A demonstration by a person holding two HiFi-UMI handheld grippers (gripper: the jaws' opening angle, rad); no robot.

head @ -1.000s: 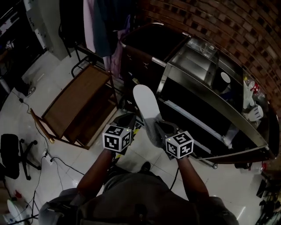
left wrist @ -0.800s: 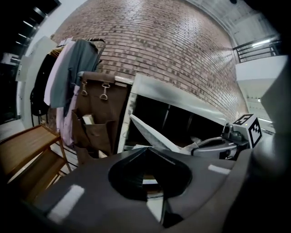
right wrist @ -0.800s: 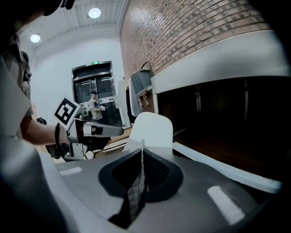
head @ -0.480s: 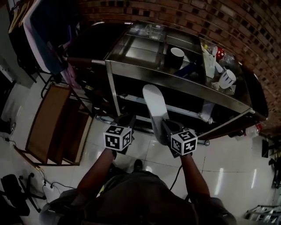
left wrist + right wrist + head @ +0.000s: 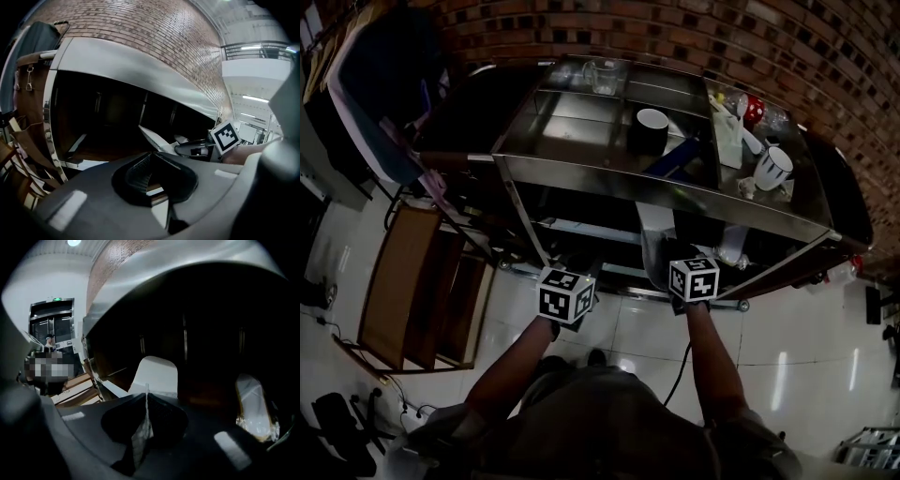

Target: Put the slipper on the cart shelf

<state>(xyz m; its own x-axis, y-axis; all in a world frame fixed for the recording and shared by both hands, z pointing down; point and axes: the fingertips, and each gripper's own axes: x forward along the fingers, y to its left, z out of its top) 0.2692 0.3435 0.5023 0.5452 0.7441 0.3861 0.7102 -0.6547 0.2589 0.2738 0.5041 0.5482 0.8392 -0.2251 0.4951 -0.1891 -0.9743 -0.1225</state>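
Observation:
A pale slipper (image 5: 652, 234) is pinched at its heel end by my right gripper (image 5: 667, 259), and its toe reaches in under the top shelf of the metal cart (image 5: 656, 184). In the right gripper view the jaws (image 5: 146, 393) are shut on the slipper's fabric and its sole (image 5: 157, 373) points into the dark lower shelf. My left gripper (image 5: 584, 270) hovers beside it at the cart's front, shut and holding nothing. The left gripper view looks past that gripper (image 5: 151, 154) at the slipper (image 5: 152, 138) and the right gripper (image 5: 192, 149).
The cart's top holds a dark mug (image 5: 652, 127), a white mug (image 5: 773, 167) and a glass jug (image 5: 602, 75). A plastic-wrapped item (image 5: 255, 406) lies on the lower shelf to the right. A wooden rack (image 5: 403, 281) stands left; a brick wall (image 5: 787, 56) rises behind.
The cart has come closer and squarer in view. Both grippers moved forward to its front, and the slipper went from open light to under the top shelf.

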